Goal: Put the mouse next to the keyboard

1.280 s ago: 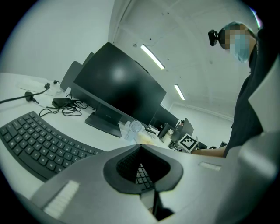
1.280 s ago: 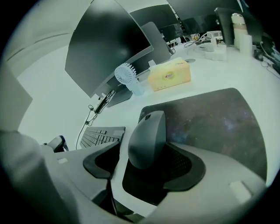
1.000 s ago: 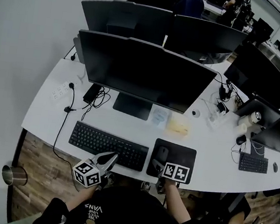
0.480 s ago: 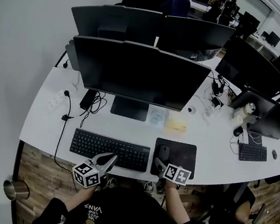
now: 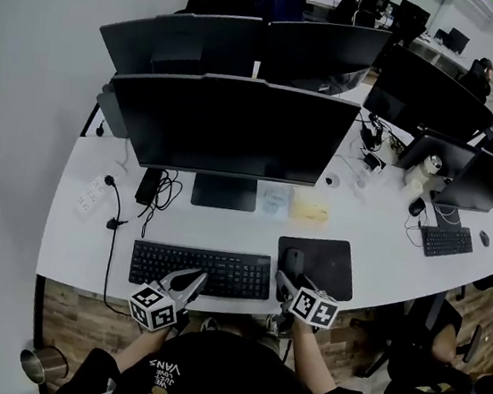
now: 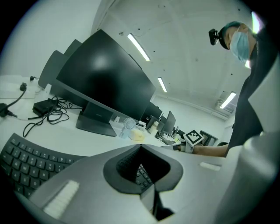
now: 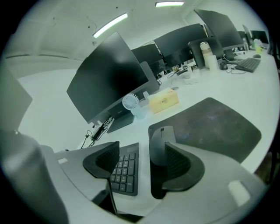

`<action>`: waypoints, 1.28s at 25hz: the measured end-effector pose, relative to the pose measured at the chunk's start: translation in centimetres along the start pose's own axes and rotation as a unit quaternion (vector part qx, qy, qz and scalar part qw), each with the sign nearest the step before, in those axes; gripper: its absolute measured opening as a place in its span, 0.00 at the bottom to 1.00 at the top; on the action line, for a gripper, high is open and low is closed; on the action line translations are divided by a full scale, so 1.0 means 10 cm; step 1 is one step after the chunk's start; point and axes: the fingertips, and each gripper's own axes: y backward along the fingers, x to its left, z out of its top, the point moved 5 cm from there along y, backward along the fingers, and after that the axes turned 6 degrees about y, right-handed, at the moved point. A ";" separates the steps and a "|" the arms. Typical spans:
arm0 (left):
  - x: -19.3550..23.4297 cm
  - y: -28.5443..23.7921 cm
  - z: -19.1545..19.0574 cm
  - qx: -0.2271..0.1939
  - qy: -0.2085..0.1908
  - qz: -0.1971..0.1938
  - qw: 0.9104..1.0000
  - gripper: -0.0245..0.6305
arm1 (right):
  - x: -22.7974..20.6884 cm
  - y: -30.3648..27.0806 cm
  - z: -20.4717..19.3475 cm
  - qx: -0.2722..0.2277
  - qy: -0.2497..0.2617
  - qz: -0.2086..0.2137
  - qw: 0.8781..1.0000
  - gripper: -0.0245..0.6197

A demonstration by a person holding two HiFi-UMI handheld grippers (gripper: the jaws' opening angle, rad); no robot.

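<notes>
A dark mouse (image 5: 293, 261) lies on the left edge of a black mouse pad (image 5: 326, 263), just right of the black keyboard (image 5: 201, 269). My right gripper (image 5: 285, 283) hovers at the desk's front edge just short of the mouse. Its jaws stand open, with nothing between them. In the right gripper view the mouse (image 7: 161, 134) shows just beyond the right jaw of the gripper (image 7: 141, 151), and the keyboard (image 7: 124, 171) lies below the gap. My left gripper (image 5: 196, 277) is shut and empty over the keyboard's front edge. Its tips (image 6: 140, 147) meet above the keyboard (image 6: 22, 162).
A large monitor (image 5: 229, 126) stands behind the keyboard, with cables (image 5: 162, 191) and a power strip (image 5: 94, 191) to its left. A small fan (image 7: 130, 102) and a yellow box (image 5: 309, 211) sit behind the pad. A metal cup (image 5: 43, 363) stands on the floor at left. A seated person (image 5: 442, 353) is at right.
The head view has swung, so the desk sits more level in the picture. Both grippers stay at the desk's front edge, the right one still just short of the mouse.
</notes>
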 end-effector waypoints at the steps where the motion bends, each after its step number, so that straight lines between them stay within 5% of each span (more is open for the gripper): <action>1: 0.01 0.00 0.02 0.003 -0.002 -0.005 1.000 0.04 | 0.05 0.03 0.03 -0.016 0.000 0.001 1.000 0.53; 10: 0.03 -0.08 0.06 0.032 -0.013 -0.051 0.998 0.04 | 0.46 0.41 0.23 -0.125 0.012 0.030 0.992 0.41; 19: -0.20 -0.15 0.04 0.004 -0.014 -0.034 0.999 0.04 | 0.42 0.69 0.29 -0.148 0.062 0.051 0.986 0.05; 32: -0.98 -0.35 -0.39 -0.022 0.002 -0.003 1.000 0.04 | 0.18 1.14 0.32 -0.116 0.125 0.139 0.975 0.05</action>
